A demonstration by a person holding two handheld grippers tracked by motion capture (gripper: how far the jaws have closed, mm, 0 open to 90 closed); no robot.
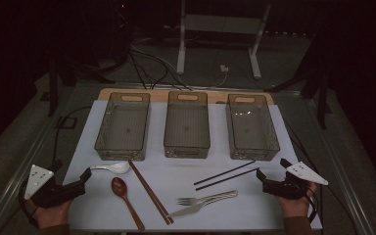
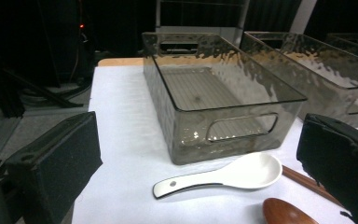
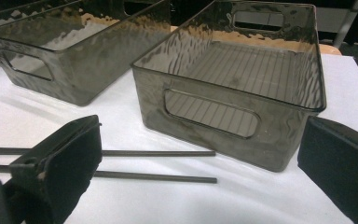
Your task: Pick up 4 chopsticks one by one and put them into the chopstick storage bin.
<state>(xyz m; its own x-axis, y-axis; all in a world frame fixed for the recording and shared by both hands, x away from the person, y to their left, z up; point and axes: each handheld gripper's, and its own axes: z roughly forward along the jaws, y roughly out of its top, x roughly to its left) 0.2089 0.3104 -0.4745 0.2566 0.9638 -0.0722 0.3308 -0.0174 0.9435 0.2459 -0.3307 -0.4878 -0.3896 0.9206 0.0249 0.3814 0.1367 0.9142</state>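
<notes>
The left gripper (image 1: pixel 84 177) was held low at the near left corner of the white mat (image 1: pixel 254 205), gripped by a hand (image 1: pixel 51 213) at the table's near edge. It was pointed across the mat toward the middle. Its jaws were spread wide, and nothing was held or touched by them. The white spoon (image 1: pixel 111 168) was seen just ahead of its tips, lying flat. Beside that, a brown wooden spoon (image 1: pixel 125 194) and a pair of brown chopsticks (image 1: pixel 150 192) were laid out.

The right gripper (image 1: pixel 260 177) was held the same way at the near right corner, by the other hand (image 1: pixel 296 205). Its jaws were also spread wide and were closed on nothing. Two black chopsticks (image 1: pixel 226 175) were seen just in front of it, side by side. Two forks (image 1: pixel 206 199) were seen farther in, toward the middle; in the dim light it was hard to tell whether they touched.

Beyond both grippers three clear smoky bins were lined up in a row. The left bin (image 1: pixel 123 126) stood behind the white spoon, the middle bin (image 1: pixel 187 125) between the two, and the right bin (image 1: pixel 251 127) behind the black chopsticks. Only ribbed bottoms were seen inside them.
</notes>
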